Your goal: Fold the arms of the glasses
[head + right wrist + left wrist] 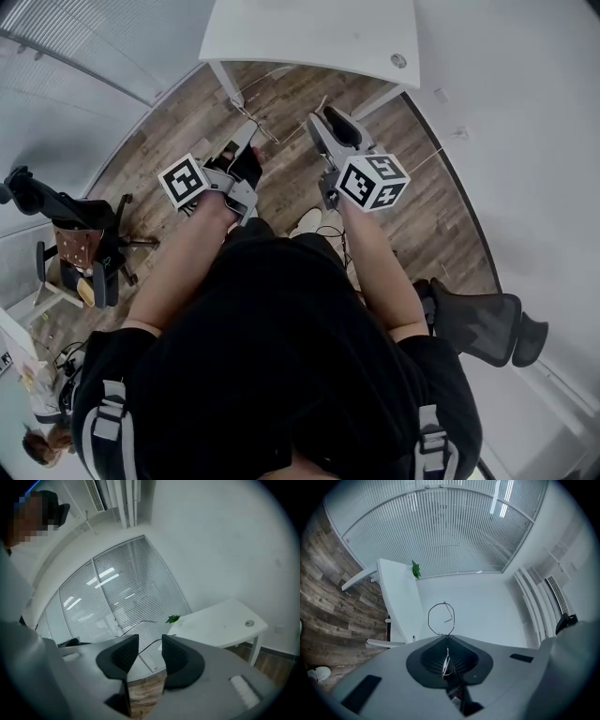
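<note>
Thin wire-framed glasses (441, 618) stick out past my left gripper (447, 637), which is shut on the frame; one round rim shows beyond the tips. In the head view the glasses (261, 128) are a faint wire ahead of my left gripper (246, 141), held level above the floor. My right gripper (319, 122) is just to the right, at the same height. In the right gripper view it (150, 651) stands open, pads apart and pressing on nothing. A thin glasses arm (151, 643) crosses just beyond the gap.
A white table (309, 37) stands ahead, with a small green plant (415, 569) at its far end by the blinds. A black office chair (487, 323) is at the right, and a chair and stand (80, 248) at the left. Below is wood floor.
</note>
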